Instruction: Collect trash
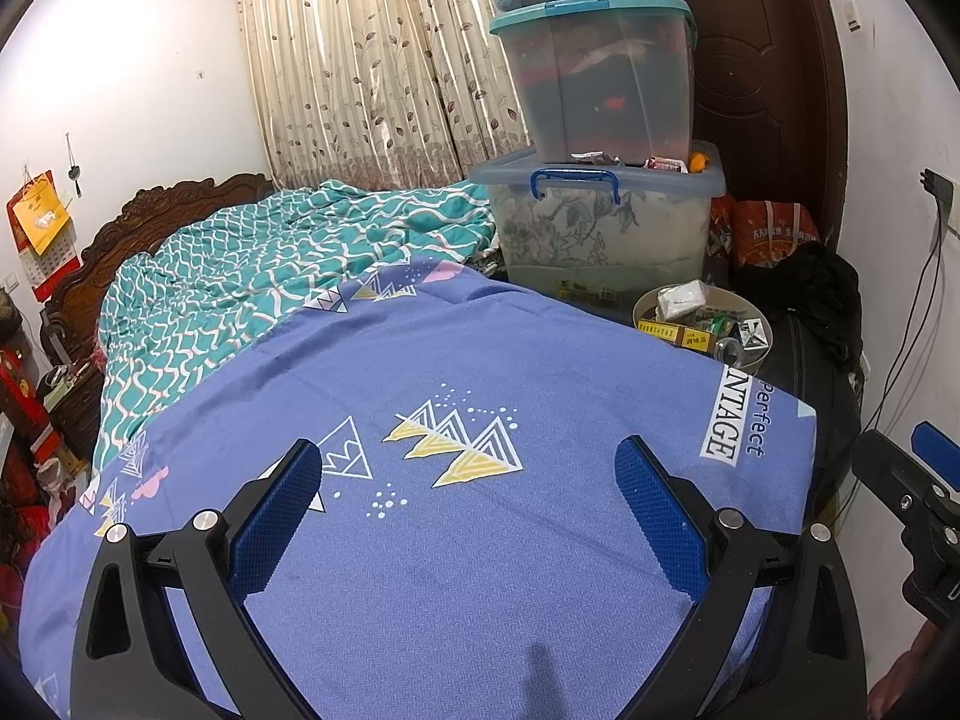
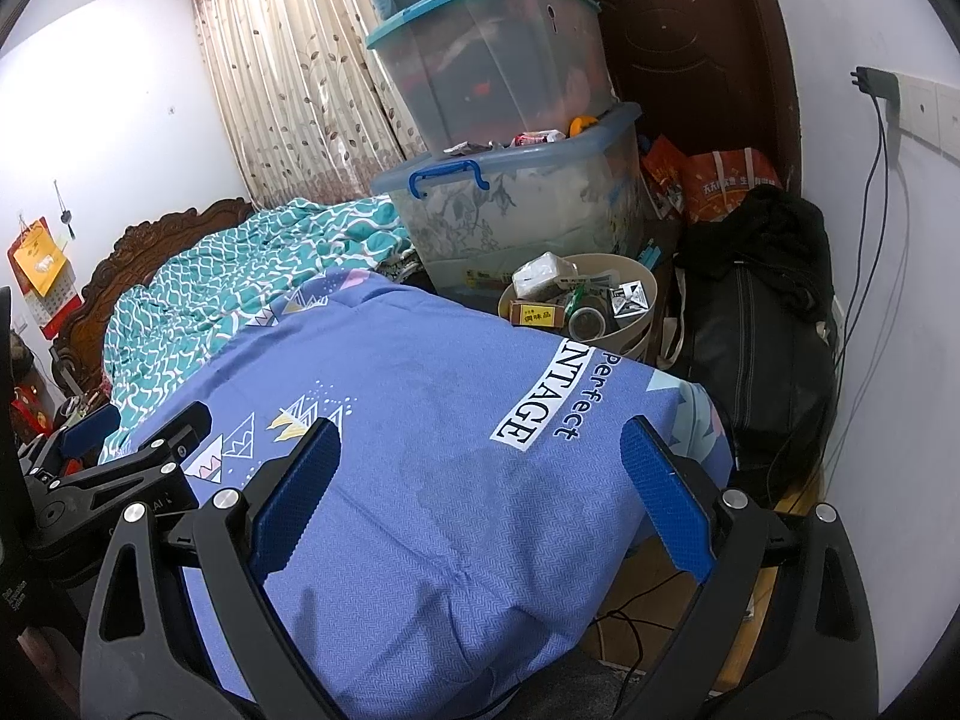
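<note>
A beige waste bin stands past the bed's far right corner. It holds trash: a crumpled white tissue pack, a yellow-labelled box, a tape roll and a small black-and-white carton. My left gripper hovers open over the blue bedsheet with nothing between its fingers. My right gripper is open too, above the sheet's right corner, empty. Each gripper shows at the edge of the other's view.
Stacked clear storage boxes rise behind the bin, with wrappers on a lid. A black bag and red bags fill the right corner beside the door. Cables hang on the right wall. A teal quilt covers the bed's head.
</note>
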{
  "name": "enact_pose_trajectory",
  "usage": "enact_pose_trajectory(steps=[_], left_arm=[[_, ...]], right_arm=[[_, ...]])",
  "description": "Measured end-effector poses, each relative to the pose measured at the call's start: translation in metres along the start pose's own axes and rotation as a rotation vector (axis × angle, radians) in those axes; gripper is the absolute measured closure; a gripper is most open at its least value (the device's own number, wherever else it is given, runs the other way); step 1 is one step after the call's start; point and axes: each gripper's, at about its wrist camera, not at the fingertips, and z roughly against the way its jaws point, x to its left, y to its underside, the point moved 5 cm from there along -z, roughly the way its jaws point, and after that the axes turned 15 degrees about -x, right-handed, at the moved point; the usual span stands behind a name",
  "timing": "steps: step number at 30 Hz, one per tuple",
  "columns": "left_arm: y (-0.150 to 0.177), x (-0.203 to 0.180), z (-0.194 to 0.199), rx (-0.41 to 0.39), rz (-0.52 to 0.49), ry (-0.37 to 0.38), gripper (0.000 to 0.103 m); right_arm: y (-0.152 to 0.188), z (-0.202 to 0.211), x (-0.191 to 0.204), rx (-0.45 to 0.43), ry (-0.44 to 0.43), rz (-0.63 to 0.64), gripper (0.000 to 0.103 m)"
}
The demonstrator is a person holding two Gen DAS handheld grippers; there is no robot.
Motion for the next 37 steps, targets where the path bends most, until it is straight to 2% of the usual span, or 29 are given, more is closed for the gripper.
enact_pose_trajectory(steps=[26,37], left_arm=[[0.0032,-0.0017,0.0010,-0.006,-0.015,0.005,0.009],[0.0056,0.0031,-0.0005,0.008,0.009,0.019,0.009]], right_arm=[[0.0000,0.0004,-0.0005,0.000,0.001,-0.001,0.009],[-0.0016,0.0003,-0.0012,0.002,0.000,-0.001,0.009]])
